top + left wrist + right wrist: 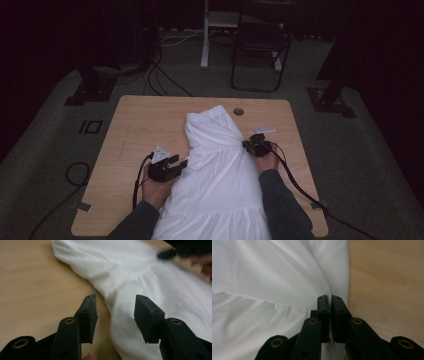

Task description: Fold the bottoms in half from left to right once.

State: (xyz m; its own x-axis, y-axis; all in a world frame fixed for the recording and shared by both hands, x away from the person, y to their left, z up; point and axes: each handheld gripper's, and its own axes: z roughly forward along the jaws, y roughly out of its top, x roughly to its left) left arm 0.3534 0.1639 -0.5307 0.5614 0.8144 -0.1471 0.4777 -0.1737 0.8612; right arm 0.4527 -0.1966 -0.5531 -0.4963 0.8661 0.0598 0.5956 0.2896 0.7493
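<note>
Your white garment lies along the middle of the wooden worktop, running from the upper centre of the high view down to its bottom edge, with a gathered seam across the lower part. Your left hand-held gripper sits at the garment's left edge, centre-left of the frame; its jaws stand wide apart, one over bare wood and one over the cloth (in the left gripper view the fabric edge passes between them, ungripped). Your right hand-held gripper is at the garment's right edge, right of centre, jaws pressed together on a fold of the cloth just beside the bare worktop. A round hole shows in the worktop near its far edge.
</note>
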